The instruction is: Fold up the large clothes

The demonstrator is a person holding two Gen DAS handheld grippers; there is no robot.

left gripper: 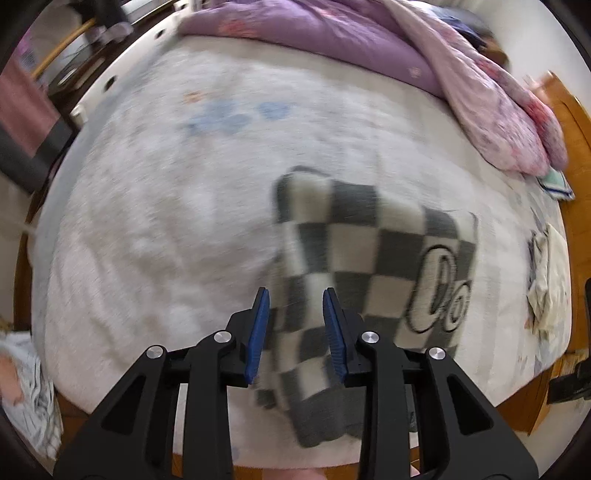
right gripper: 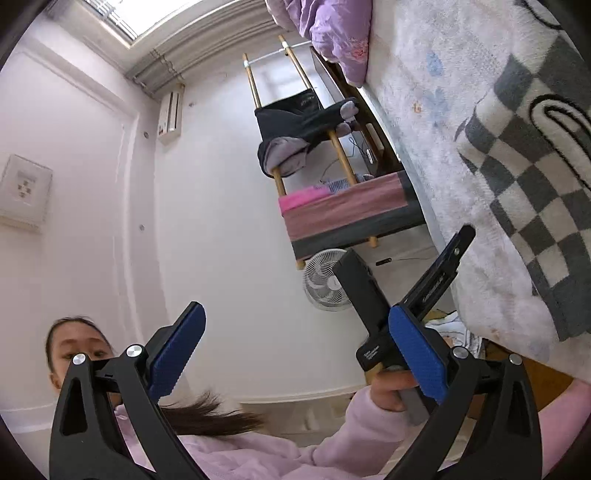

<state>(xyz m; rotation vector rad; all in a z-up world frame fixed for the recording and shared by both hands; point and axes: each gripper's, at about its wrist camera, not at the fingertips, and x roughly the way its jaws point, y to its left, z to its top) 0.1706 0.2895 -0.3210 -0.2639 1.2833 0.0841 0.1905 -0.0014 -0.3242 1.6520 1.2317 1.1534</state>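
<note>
A grey-and-white checked fleece garment (left gripper: 354, 236) with a black looped drawing lies folded on the white fluffy bed cover (left gripper: 166, 206), one end hanging over the near bed edge. My left gripper (left gripper: 295, 291) points down over its left part. The blue pads stand apart and the cloth lies below the gap, not pinched. My right gripper (right gripper: 295, 310) is wide open and holds nothing. It is turned away from the bed towards the wall and the person. The garment (right gripper: 535, 192) shows at the right of that view, and a hand (right gripper: 391, 387) there holds the other gripper's handle.
A purple quilt (left gripper: 332, 33) and a pink one (left gripper: 498, 110) are heaped along the far side of the bed. Small crumpled cloths (left gripper: 546, 273) lie near its right edge. Beside the bed stand a fan (right gripper: 325, 280) and a wooden rack with dark clothes (right gripper: 295, 122).
</note>
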